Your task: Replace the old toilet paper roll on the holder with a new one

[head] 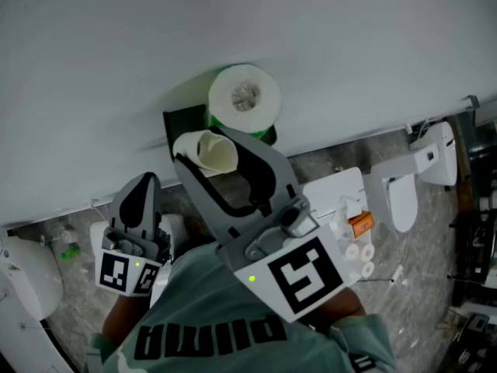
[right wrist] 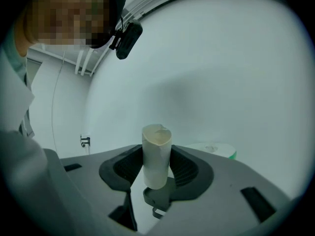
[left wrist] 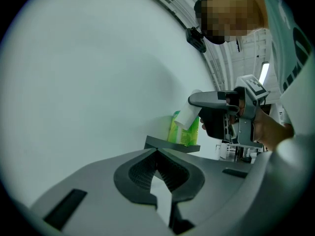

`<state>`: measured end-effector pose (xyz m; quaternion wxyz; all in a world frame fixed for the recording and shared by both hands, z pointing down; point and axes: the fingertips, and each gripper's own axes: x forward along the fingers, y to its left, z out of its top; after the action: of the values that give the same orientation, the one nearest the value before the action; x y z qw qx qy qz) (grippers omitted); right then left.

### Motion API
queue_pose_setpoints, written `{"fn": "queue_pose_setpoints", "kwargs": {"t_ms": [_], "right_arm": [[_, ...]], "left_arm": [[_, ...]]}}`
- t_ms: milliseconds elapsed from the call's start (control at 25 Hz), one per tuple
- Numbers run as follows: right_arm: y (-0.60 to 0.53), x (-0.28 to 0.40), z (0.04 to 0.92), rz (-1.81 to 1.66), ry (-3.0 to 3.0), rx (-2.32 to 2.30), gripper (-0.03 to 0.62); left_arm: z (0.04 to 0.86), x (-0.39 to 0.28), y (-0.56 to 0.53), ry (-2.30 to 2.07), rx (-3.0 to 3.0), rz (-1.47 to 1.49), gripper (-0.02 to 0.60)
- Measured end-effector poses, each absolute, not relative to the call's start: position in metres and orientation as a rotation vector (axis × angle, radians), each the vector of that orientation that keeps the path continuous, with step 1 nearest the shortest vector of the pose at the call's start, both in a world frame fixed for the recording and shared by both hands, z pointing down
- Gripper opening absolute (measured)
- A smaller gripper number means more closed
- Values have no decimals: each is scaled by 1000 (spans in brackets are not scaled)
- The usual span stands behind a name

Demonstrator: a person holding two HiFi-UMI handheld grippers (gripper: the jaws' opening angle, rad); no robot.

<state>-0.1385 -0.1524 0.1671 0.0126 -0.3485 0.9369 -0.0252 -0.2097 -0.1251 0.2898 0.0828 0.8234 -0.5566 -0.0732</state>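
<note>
Right gripper (head: 206,149): clenched on the old roll's bare cardboard tube (head: 217,154), a pad pressed to each side. Tube upright in the right gripper view, clear of the wall (head: 116,45), held just in front of the holder (head: 169,127) and not touching it. Left gripper (head: 144,185): closed to the tips, nothing between, lower and to the left, well apart from the holder. New toilet paper roll (head: 245,97): full, white, green wrap round its side, standing on end atop the holder's dark plate against the wall, just beyond the tube. Holder: dark, flat, fixed to the wall; spindle or peg, if any, not made out. Floor (head: 435,270): grey stone pattern, white oddments scattered over it, none of them part of the task. Progress, as judged: old tube off the holder and in hand, so removal done; new roll already at the holder, properly seated or merely parked on top not to be told from here. Left to do, by the look of it: tube to be set aside or thrown away, new roll to be checked or fitted in place.
</note>
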Motion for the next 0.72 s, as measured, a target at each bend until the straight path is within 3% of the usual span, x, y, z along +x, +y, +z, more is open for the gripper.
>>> {"fn": "queue_pose_setpoints", "kwargs": {"t_ms": [720], "right_arm": [[-174,-176,213,159,3139,-1465,173]], "left_arm": [[297,-221,-145,-1547,2488,-269,5]]}}
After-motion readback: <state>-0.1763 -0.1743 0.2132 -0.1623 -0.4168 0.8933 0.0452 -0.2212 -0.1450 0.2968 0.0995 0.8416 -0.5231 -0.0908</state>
